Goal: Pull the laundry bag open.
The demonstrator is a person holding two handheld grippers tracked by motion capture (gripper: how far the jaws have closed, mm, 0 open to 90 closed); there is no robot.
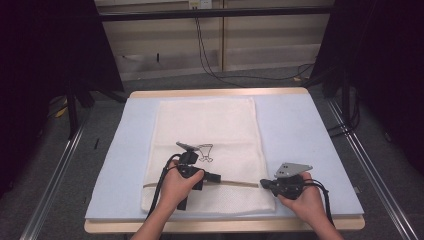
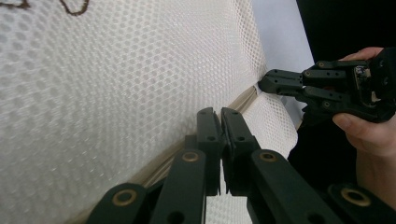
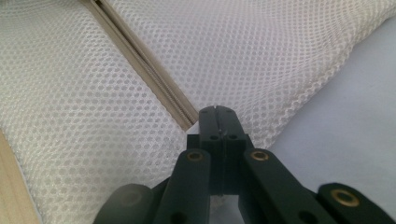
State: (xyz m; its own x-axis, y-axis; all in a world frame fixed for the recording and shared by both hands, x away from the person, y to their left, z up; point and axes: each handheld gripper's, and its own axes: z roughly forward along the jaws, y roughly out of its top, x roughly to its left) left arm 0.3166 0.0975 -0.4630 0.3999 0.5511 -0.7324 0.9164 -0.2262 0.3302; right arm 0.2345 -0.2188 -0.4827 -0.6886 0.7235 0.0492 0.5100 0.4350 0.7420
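Left gripper [image 1: 216, 177] pinched on the mesh bag's [image 1: 205, 125] zipper [image 1: 240, 183], right gripper [image 1: 263, 184] clamped at the zipper's end, both hands low and level

We count one white mesh bag [image 1: 206, 150], with one beige zipper [image 1: 240, 183] running across it between the two claws. Beneath the claws lies one pale blue mat [image 1: 300, 135] on one wooden table [image 1: 220, 93]. We hold two grippers: one left gripper [image 1: 216, 177] and one right gripper [image 1: 264, 184], two black jaws each.
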